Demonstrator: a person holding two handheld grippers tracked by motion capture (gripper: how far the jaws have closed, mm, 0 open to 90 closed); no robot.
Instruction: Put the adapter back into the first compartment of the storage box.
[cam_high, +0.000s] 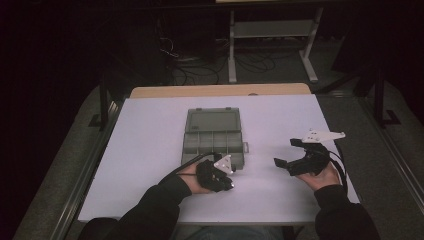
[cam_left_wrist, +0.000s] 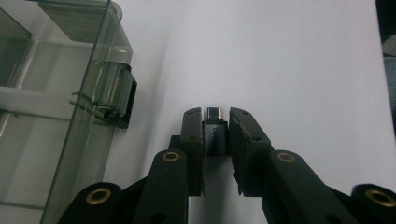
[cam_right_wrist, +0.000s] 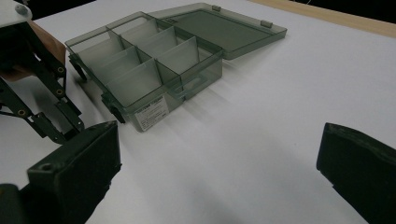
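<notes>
The left gripper (cam_left_wrist: 216, 122) pinched a small plug adapter (cam_left_wrist: 215, 133) just beside the open box (cam_left_wrist: 100, 70), the right gripper (cam_right_wrist: 217, 163) gaped empty, and the narrow grip risked twisting loose.

Count: 1 organizer box (cam_high: 214, 136), 1 small adapter (cam_left_wrist: 216, 133), 2 tools.
Box has 1 open lid (cam_high: 212, 120), 2 front latches; left tool (cam_high: 227, 179), right tool (cam_high: 287, 152), 1 counter (cam_high: 150, 150).
</notes>
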